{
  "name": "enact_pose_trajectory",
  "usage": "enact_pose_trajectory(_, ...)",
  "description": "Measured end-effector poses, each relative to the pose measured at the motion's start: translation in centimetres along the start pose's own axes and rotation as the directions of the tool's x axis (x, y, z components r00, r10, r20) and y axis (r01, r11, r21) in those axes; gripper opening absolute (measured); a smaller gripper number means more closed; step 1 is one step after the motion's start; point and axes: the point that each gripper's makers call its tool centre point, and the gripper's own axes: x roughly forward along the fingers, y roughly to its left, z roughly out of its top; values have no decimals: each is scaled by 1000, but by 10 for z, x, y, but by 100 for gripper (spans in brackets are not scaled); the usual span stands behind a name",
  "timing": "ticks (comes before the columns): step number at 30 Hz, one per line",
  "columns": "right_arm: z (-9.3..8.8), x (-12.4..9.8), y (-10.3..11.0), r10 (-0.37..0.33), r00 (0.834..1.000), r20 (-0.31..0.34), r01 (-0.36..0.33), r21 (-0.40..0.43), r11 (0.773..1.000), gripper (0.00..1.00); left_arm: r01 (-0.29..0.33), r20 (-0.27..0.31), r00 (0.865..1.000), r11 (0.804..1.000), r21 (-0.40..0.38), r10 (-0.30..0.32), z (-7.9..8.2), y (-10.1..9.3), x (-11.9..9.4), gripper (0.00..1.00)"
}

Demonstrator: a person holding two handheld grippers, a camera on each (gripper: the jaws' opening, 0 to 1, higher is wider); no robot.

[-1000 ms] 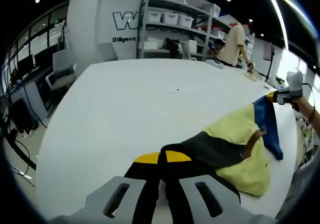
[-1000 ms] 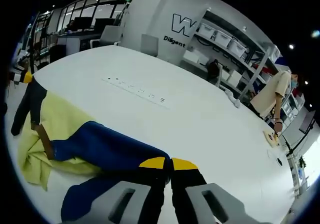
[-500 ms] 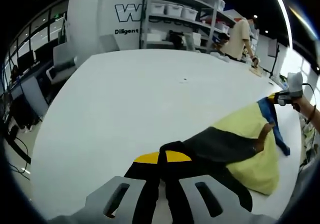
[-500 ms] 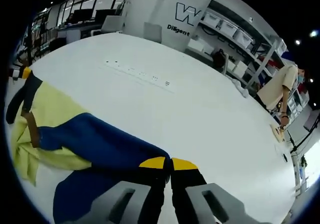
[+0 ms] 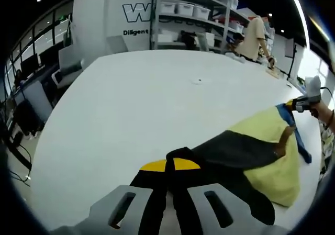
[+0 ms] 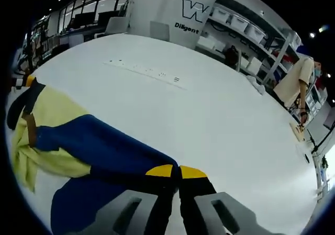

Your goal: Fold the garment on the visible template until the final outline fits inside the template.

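Stretching yellow, dark-grey and blue cloth garment (image 5: 261, 151) flatter over white surface (image 5: 131, 114) than a second ago. Left hand-held gripper (image 5: 168, 167) clamped on dark sleeve; right hand-held gripper (image 6: 177, 173) clamped on blue sleeve (image 6: 99, 146). Folding not begun; template unseen.

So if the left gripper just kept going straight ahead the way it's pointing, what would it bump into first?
Probably nothing soon. The left gripper is shut on the garment's dark sleeve, which trails off to its right. Straight ahead lies bare white table; the shelving stands beyond, though depth is hard to judge.
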Motion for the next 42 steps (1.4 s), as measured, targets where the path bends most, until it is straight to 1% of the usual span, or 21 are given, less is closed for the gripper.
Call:
enact_pose_trajectory(2,-2,2,-1,6,1000,-3,-6,10,1000,0,4,6,1000,1000,-5,-4,1,0,1,0)
enact_pose_trajectory(6,-6,7,0,32,999,10,-32,84,996,0,-1,8,1000,999,-33,1,1,1,2,0)
enact_pose_trajectory(10,-3,3,-1,32,998,49,-41,189,981,0,-23,21,1000,1000,-4,23,4,3,-1,4)
enact_pose_trajectory(12,0,-2,-1,31,997,71,-44,194,980,7,-22,20,1000,1000,-13,22,5,3,-3,9)
enact_pose_trajectory(13,2,-4,1,37,996,83,-53,200,978,11,-22,20,1000,1000,-18,22,5,3,-4,13)
enact_pose_trajectory(14,4,-6,2,43,995,95,-62,206,977,16,-21,27,999,1000,2,21,6,2,-6,17)
enact_pose_trajectory(16,8,-10,8,67,991,115,-92,224,970,20,-20,28,999,1000,5,20,7,1,-8,25)
enact_pose_trajectory(17,13,-14,12,85,986,142,-117,231,966,24,-10,34,999,1000,10,9,8,-1,-10,28)
enact_pose_trajectory(19,17,-19,13,91,982,163,-129,242,962,34,1,38,999,1000,12,-1,10,-3,-13,33)
enact_pose_trajectory(20,19,-23,14,92,981,170,-133,245,960,41,10,47,999,1000,23,-11,12,-6,-15,35)
enact_pose_trajectory(22,20,-25,16,96,980,176,-139,248,959,47,24,54,998,999,37,-26,14,-10,-17,39)
enact_pose_trajectory(23,20,-26,17,97,979,179,-141,250,958,48,34,58,998,998,46,-37,15,-13,-18,41)
enact_pose_trajectory(24,29,-36,30,148,965,219,-207,276,939,49,119,85,989,991,56,-123,21,-30,-22,43)
enact_pose_trajectory(25,31,-39,33,156,960,233,-219,276,936,51,116,88,989,992,53,-120,23,-32,-24,47)
enact_pose_trajectory(26,34,-42,36,169,955,246,-234,267,935,56,131,107,984,987,98,-141,27,-38,-26,50)
enact_pose_trajectory(29,44,-55,51,206,935,290,-281,246,928,71,157,122,978,981,117,-172,31,-49,-31,58)
enact_pose_trajectory(32,54,-67,67,256,913,317,-326,190,926,74,186,130,970,972,144,-205,33,-58,-35,62)
enact_pose_trajectory(36,59,-76,86,317,891,325,-368,108,923,82,223,126,961,959,172,-246,32,-71,-38,73)
enact_pose_trajectory(39,58,-81,103,366,869,333,-416,91,905,87,239,117,958,955,178,-261,30,-77,-38,78)
enact_pose_trajectory(41,58,-86,117,410,848,336,-453,60,889,91,240,114,958,952,192,-264,29,-81,-40,81)
enact_pose_trajectory(42,59,-88,124,432,834,344,-475,48,879,94,239,114,958,951,197,-264,29,-82,-41,82)
